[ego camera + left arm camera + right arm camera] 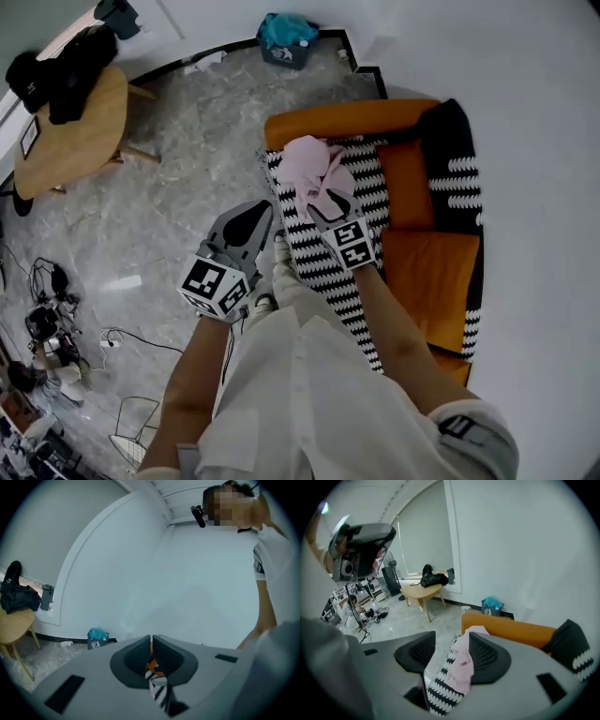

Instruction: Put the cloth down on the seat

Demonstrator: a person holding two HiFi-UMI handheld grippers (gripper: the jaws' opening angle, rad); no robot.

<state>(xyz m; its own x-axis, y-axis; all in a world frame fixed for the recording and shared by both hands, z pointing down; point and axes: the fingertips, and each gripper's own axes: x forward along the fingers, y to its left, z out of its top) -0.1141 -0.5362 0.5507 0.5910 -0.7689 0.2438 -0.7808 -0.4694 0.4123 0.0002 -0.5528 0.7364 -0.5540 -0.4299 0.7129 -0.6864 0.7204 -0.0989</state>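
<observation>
A pale pink cloth (314,173) lies bunched on the black-and-white patterned throw (323,267) that covers the orange sofa's seat, close to the armrest (347,120). My right gripper (321,208) hangs just over it. In the right gripper view its jaws (452,639) stand apart, and the cloth (461,667) sits between them, draped against the right-hand jaw only. My left gripper (262,217) hovers over the floor at the seat's front edge. It is shut (151,638) with nothing in it.
Orange cushions (431,281) line the sofa's back against the white wall. On the marble floor stand a round wooden table (70,131) with dark clothing on it, a bin with a teal bag (286,42), loose cables (47,319) and a wire rack (136,427).
</observation>
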